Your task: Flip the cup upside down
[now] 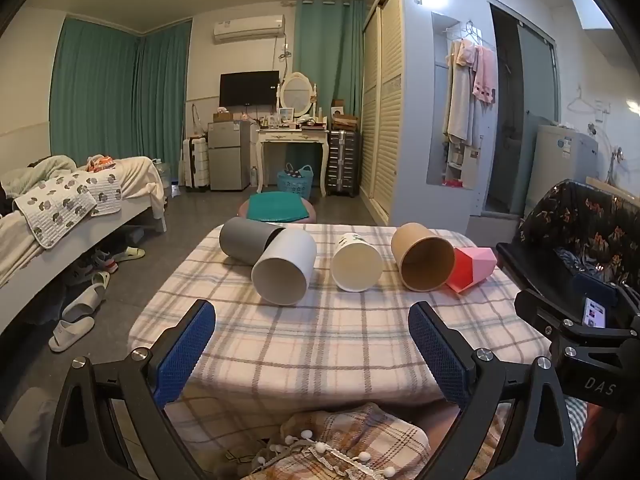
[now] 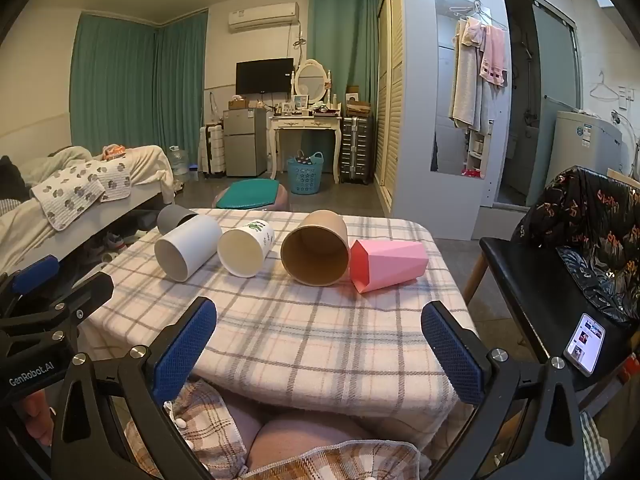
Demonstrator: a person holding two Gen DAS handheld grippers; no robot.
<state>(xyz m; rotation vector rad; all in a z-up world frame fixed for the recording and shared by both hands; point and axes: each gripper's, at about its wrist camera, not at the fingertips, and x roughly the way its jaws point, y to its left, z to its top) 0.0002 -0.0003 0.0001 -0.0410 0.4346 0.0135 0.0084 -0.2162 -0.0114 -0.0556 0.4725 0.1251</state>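
Five cups are seen lying on their sides in a row on the counter (image 1: 344,344), which is covered by a plaid cloth. Both claws are held low at its near edge, well short of the cups.

The left claw (image 1: 312,344) is spread wide, and nothing is held between its blue pads (image 1: 186,354). Ahead of it lie a white cup (image 1: 285,267) and, touching that cup on its far left, a grey cup (image 1: 248,239). A cream paper cup (image 1: 356,262) is seen ahead and slightly right.

The right claw (image 2: 318,348) is likewise wide open and empty. A brown paper cup (image 2: 316,254) lies straight ahead of it, with a pink faceted cup (image 2: 386,266) touching it on the right. A phone (image 2: 585,343) rests on a black chair (image 2: 516,276) to the far right.
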